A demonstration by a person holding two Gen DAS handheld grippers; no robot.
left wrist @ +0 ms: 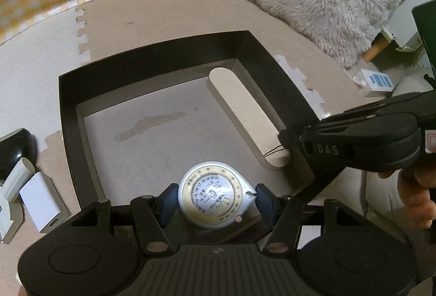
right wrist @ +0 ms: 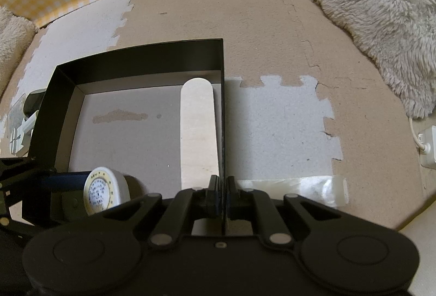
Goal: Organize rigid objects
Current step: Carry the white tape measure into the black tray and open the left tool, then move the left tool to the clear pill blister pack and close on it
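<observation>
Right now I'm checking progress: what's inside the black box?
A wooden paddle along its right wall, and a tape measure held by the left gripper. The near corners are hidden.

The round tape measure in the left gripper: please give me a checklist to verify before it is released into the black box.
1. Grip: the left gripper is shut on the round tape measure, blue pads on both sides. Ok.
2. Position: the tape measure is inside the walls of the black box, near the front. Ok.
3. Height above the box floor: cannot tell.
4. Box held steady: the right gripper is shut on the right wall of the box. Ok.
5. Landing spot: the wooden board lies along the right wall, apart from the tape measure. Ok.
</observation>
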